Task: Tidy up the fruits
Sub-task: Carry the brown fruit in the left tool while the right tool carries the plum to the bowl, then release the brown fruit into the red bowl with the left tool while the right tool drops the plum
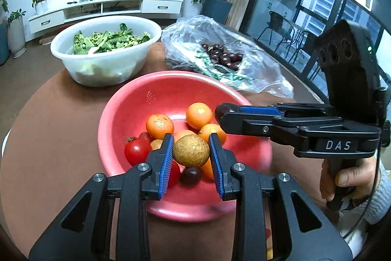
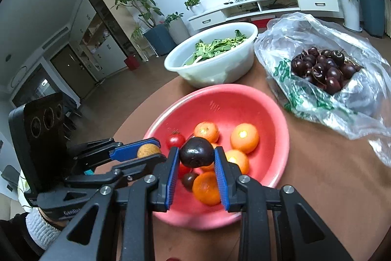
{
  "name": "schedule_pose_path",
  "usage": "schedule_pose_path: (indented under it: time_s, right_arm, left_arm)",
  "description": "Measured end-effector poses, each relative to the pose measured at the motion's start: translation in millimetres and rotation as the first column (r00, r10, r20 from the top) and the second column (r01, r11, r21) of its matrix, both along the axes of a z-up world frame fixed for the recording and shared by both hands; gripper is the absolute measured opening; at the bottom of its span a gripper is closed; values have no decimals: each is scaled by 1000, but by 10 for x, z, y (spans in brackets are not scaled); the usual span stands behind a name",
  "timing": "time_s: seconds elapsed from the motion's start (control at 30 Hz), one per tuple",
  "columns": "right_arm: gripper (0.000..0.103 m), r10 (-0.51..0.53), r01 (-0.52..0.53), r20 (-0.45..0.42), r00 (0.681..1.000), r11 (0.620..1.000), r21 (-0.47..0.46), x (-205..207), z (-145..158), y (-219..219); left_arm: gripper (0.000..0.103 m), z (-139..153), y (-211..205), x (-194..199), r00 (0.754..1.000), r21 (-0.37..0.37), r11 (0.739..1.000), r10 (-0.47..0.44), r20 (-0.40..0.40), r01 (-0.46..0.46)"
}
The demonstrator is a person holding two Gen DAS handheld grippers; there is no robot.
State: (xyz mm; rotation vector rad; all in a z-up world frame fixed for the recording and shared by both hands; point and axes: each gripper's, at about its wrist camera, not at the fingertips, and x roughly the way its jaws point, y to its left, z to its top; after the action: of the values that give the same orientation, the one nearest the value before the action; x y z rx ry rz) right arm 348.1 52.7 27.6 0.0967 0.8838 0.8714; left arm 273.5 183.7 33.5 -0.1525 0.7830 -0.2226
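A red bowl (image 1: 136, 109) (image 2: 244, 102) on the brown table holds several oranges (image 1: 199, 115) (image 2: 244, 138), red tomatoes (image 1: 137, 151) (image 2: 175, 140) and a dark fruit (image 1: 190, 175). My left gripper (image 1: 191, 151) is shut on a tan round fruit (image 1: 191, 150) above the bowl; it also shows in the right wrist view (image 2: 148, 151). My right gripper (image 2: 196, 155) is shut on a dark purple fruit (image 2: 196, 155) above the bowl. In the left wrist view the right gripper (image 1: 226, 111) comes in from the right over the bowl's rim.
A white bowl (image 1: 105, 65) (image 2: 220, 70) of green leaves stands behind the red bowl. A clear plastic bag (image 1: 256, 75) (image 2: 317, 99) with dark cherries (image 1: 224, 55) (image 2: 322, 67) lies at the back right. The table's round edge runs to the left.
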Motion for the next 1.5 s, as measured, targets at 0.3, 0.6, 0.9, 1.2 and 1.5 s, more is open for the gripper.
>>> schedule_pose_path:
  time_s: [0.3,0.6,0.9,1.2,1.5]
  right_arm:
    - [33,-3,4,10,1000,998,-64,204,-162,212]
    - [44,-7,11,50,999,997,-73,194,-127,223]
    - [49,-7,13,120,993,999,-44,-139,143,60]
    - [54,14,-4,206,978,999,-48,-876,311,-250]
    - [55,91,-64,166,982,985,-162,-1561,-114,-302]
  left_arm:
    - [27,-172,-8,244,1000,69,998,3,-21,-2]
    - [29,-256,11,311,999,112,993,36,-25,-33]
    - [55,-112,68,202,997,84,994,64,34,-67]
    - [55,149,16,-272,992,73,994,72,102,-80]
    - [55,197,-241,-910,991,70,996,51,120,-60]
